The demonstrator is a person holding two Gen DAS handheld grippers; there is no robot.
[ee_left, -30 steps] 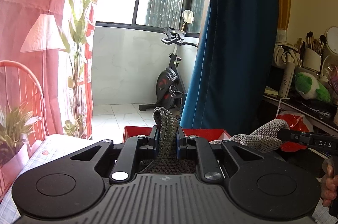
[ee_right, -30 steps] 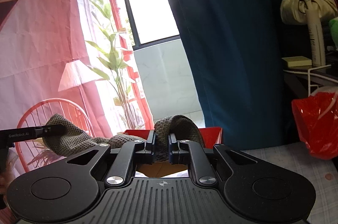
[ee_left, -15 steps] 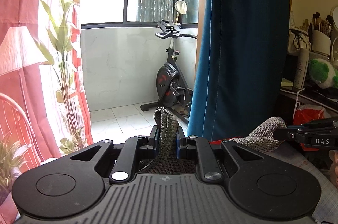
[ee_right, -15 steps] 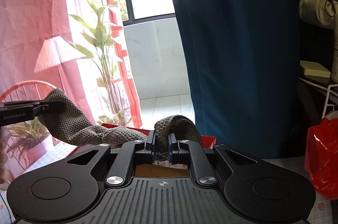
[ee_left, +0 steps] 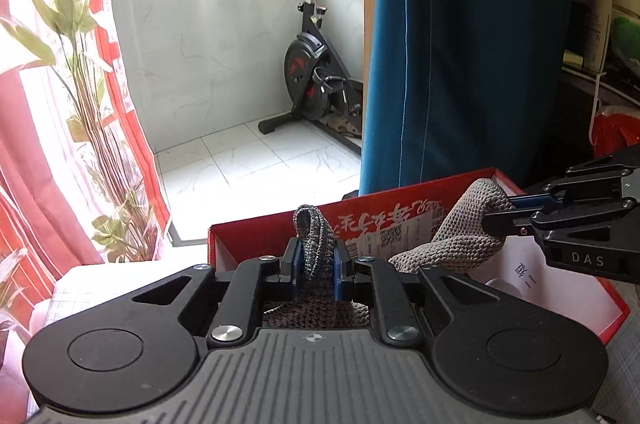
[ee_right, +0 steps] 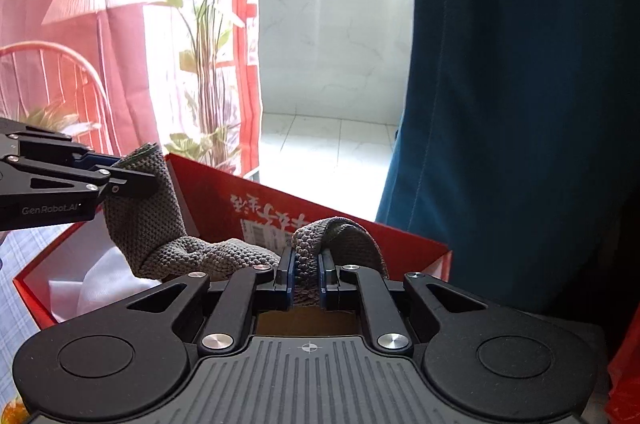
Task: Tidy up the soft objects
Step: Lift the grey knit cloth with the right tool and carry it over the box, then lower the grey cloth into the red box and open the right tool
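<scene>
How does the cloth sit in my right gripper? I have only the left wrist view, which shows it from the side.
Observer: The right gripper is shut on a fold of the grey knitted cloth; the fold loops over above its pads.
Operator: What lies in the box under the left gripper?
Observer: Crumpled white material lies in the red box, below the left gripper.
Operator: Anything beyond the box there?
Observer: A red wire chair stands past the left gripper.

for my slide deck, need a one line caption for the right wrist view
Two hand-held grippers hold a grey knitted cloth over an open red box.
</scene>
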